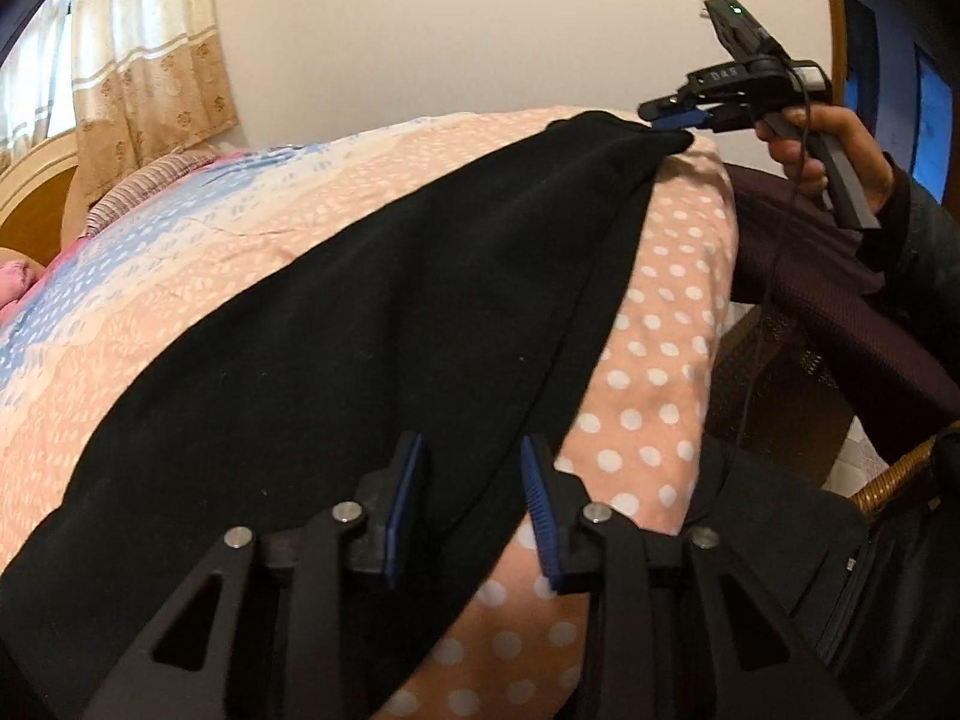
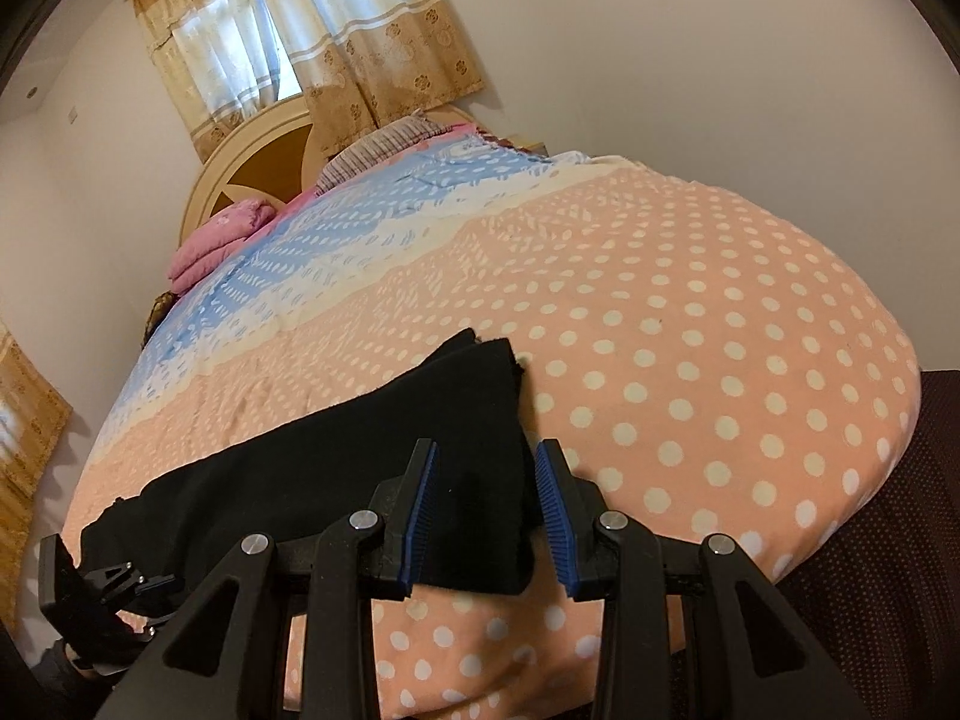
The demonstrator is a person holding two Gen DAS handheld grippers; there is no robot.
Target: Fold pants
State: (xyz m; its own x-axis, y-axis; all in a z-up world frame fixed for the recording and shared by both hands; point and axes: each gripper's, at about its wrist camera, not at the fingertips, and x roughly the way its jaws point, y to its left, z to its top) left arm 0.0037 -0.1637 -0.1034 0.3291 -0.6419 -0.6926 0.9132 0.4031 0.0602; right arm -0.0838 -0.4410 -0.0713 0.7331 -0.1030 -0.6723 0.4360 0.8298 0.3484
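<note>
Plain black pants (image 1: pixel 336 360) between the blue-padded black left gripper (image 1: pixel 474 504) and right gripper (image 2: pixel 486 510). Beneath and beyond them, a bedspread (image 2: pixel 690 330) of peach with white dots, banded cream and blue farther off. Further still, a pink pillow (image 2: pixel 222 240) and beige floral curtains (image 2: pixel 312 30).

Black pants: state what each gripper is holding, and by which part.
Nothing is clamped: the left gripper straddles the black pants' edge, the right gripper an end corner, pads apart.
</note>
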